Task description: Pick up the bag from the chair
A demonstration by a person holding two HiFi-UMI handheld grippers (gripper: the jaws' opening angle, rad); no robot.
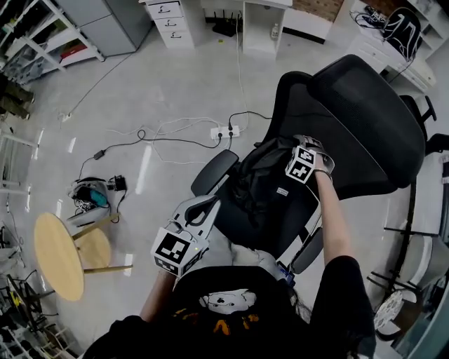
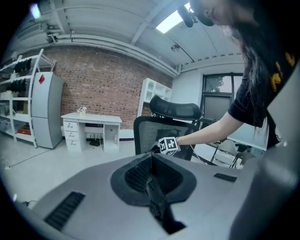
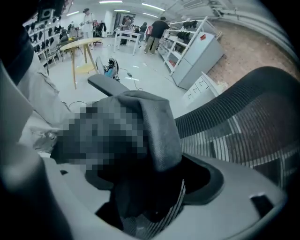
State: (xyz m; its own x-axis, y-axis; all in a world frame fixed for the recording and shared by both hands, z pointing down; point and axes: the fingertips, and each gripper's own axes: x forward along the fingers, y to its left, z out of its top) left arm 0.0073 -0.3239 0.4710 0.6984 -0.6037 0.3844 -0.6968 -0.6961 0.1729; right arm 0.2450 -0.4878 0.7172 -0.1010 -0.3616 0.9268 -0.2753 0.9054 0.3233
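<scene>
A black bag [image 1: 263, 175] lies on the seat of a black mesh office chair [image 1: 365, 119]. My right gripper [image 1: 293, 145] is at the bag's top, against the chair back, shut on the bag. In the right gripper view a fold of the bag's grey fabric [image 3: 157, 126] runs down between the jaws of the right gripper [image 3: 154, 187]. My left gripper [image 1: 212, 205] hovers by the chair's left armrest [image 1: 214, 172], shut and holding nothing. In the left gripper view the left gripper [image 2: 151, 158] points at the chair [image 2: 164, 123], with the right gripper's marker cube [image 2: 168, 145] beyond.
A round wooden side table [image 1: 59, 256] stands at the lower left. A power strip [image 1: 226, 131] with loose cables lies on the floor beyond the chair. White drawers [image 1: 172, 21] and desks line the far wall. A second chair [image 1: 428, 140] stands at the right.
</scene>
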